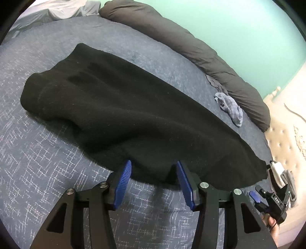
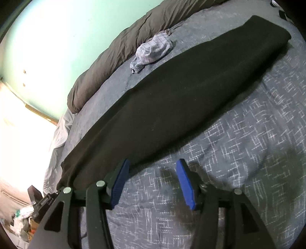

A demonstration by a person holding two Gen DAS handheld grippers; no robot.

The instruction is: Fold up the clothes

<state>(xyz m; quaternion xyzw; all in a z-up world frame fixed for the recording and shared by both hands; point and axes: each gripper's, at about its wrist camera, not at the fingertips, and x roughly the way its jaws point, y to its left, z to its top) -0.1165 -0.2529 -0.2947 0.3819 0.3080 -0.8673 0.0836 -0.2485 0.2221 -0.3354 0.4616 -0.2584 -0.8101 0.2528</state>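
A black knit garment (image 1: pixel 122 107) lies folded lengthwise in a long band on the blue patterned bedspread (image 1: pixel 47 157). It also shows in the right wrist view (image 2: pixel 181 92). My left gripper (image 1: pixel 154 164) is open and empty, its blue pads at the garment's near edge. My right gripper (image 2: pixel 153 162) is open and empty, just short of the garment's near edge, over the bedspread (image 2: pixel 239 153). The right gripper also appears at the lower right of the left wrist view (image 1: pixel 267 199).
A small crumpled checked blue cloth (image 1: pixel 229 109) lies beyond the garment, also in the right wrist view (image 2: pixel 151 51). A rolled dark grey duvet (image 1: pixel 191 46) runs along the green wall. Light grey bedding (image 1: pixel 63 9) is at the far left. A beige tufted headboard (image 1: pixel 286 145) stands right.
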